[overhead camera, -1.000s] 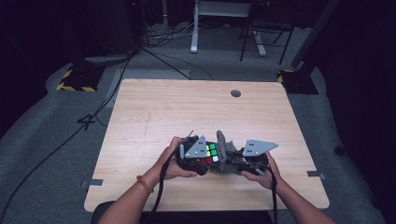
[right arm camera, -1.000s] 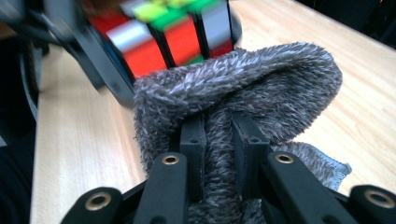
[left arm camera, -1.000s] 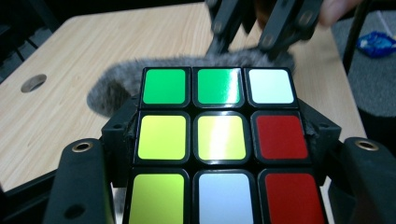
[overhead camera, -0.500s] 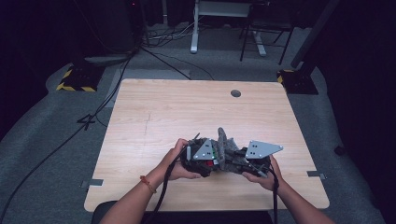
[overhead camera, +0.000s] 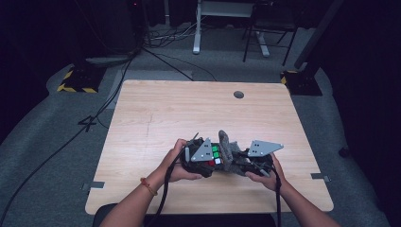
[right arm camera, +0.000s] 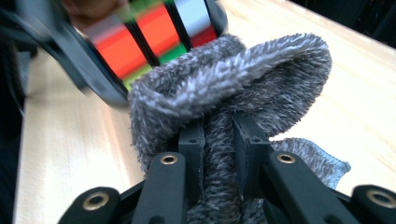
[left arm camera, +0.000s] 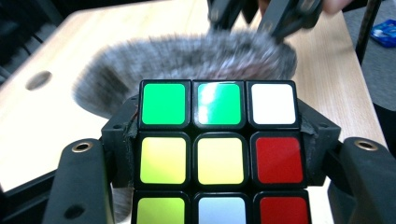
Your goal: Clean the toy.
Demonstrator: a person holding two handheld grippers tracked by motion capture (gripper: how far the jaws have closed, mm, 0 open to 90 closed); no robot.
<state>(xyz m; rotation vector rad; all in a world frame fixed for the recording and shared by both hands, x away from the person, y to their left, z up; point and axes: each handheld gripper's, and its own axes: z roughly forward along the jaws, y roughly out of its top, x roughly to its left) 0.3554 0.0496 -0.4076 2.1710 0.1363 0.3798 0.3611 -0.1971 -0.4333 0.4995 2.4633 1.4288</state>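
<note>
A Rubik's cube (overhead camera: 214,155) is held just above the wooden table (overhead camera: 156,113) near its front edge. My left gripper (overhead camera: 208,160) is shut on the cube; in the left gripper view the black jaws clamp the sides of the cube (left arm camera: 217,149), whose green, yellow, white and red tiles face the camera. My right gripper (overhead camera: 238,163) is shut on a grey fluffy cloth (overhead camera: 226,145). In the right gripper view, the cloth (right arm camera: 243,88) bunches up between the pads and presses against the cube (right arm camera: 144,39). Behind the cube lies the cloth (left arm camera: 187,60), with the right gripper (left arm camera: 261,16) beyond it.
A round cable hole (overhead camera: 239,94) sits near the table's far edge. Both forearms come in over the front edge. Beyond the table there are cables, desk legs (overhead camera: 196,28) and a yellow-black striped base (overhead camera: 75,82) on the grey floor.
The left gripper has rolled, so its grey plate now faces up, and the cube has turned with it. The cloth stays against the cube. Both hands have hardly shifted.
</note>
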